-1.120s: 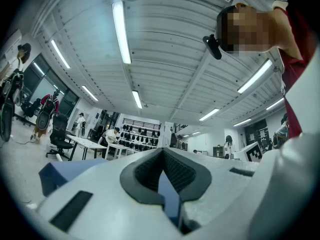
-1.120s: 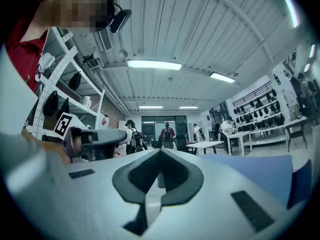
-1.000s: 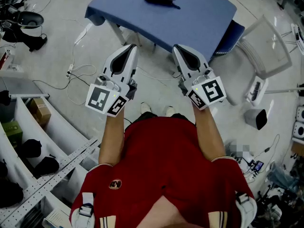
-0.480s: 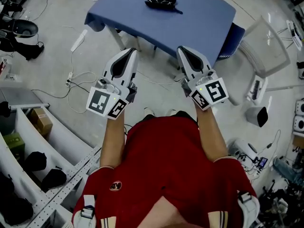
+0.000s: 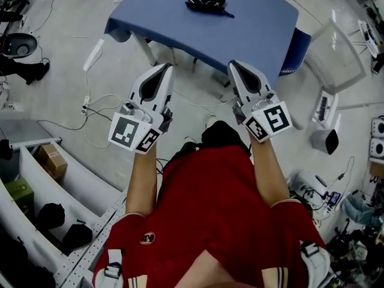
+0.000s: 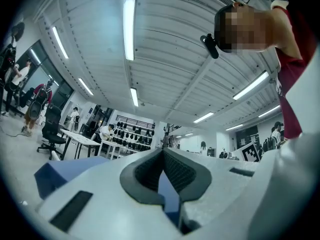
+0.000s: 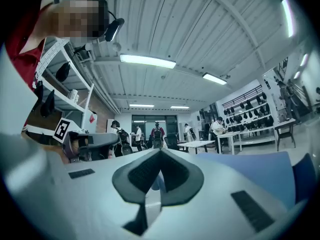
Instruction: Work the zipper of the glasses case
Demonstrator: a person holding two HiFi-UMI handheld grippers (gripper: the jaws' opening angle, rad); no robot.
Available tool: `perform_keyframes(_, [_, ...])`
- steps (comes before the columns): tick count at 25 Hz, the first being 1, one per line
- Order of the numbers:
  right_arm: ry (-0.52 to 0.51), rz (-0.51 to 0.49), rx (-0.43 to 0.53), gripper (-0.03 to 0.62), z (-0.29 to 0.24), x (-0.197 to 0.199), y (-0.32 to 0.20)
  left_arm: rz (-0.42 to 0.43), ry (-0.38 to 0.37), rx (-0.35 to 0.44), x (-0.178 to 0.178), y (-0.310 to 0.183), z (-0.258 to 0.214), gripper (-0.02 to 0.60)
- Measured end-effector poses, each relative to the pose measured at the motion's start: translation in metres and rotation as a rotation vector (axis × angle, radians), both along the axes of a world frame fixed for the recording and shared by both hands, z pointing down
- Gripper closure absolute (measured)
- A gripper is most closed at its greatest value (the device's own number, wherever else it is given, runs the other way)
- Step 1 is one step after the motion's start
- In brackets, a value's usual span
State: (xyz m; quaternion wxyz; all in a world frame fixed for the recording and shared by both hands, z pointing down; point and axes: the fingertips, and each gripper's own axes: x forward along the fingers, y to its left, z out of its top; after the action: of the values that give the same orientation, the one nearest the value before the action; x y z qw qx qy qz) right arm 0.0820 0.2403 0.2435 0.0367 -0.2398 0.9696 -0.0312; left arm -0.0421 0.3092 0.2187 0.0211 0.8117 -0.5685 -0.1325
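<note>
Lying at the top centre of the head view, the glasses case (image 5: 206,0) rests on the blue table (image 5: 258,32), well apart from both grippers. The left gripper (image 5: 161,71) and right gripper (image 5: 236,68), mid-frame, have their jaws pressed together on nothing, so by my judgement the zipper work is not yet begun.

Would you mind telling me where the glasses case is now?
In the head view, the glasses case lies at top centre on the blue table, ahead of the left hand-held gripper and right hand-held gripper, touching neither.
</note>
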Motion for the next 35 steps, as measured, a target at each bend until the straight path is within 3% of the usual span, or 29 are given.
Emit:
perform_keyframes(13, [-0.023, 0.028, 0.011, 0.599, 0.007, -0.025, -0.064, -0.006, -0.043, -0.024, -0.035, -0.054, 0.004, 0.574])
perform_keyframes(27, [0.023, 0.058, 0.031, 0.599, 0.019, -0.050, -0.201, 0.029, -0.092, -0.074, -0.063, -0.207, 0.013, 0.574])
perform_keyframes(35, [0.030, 0.046, -0.017, 0.599, 0.042, -0.056, -0.267, 0.044, -0.136, -0.130, -0.067, -0.294, 0.032, 0.574])
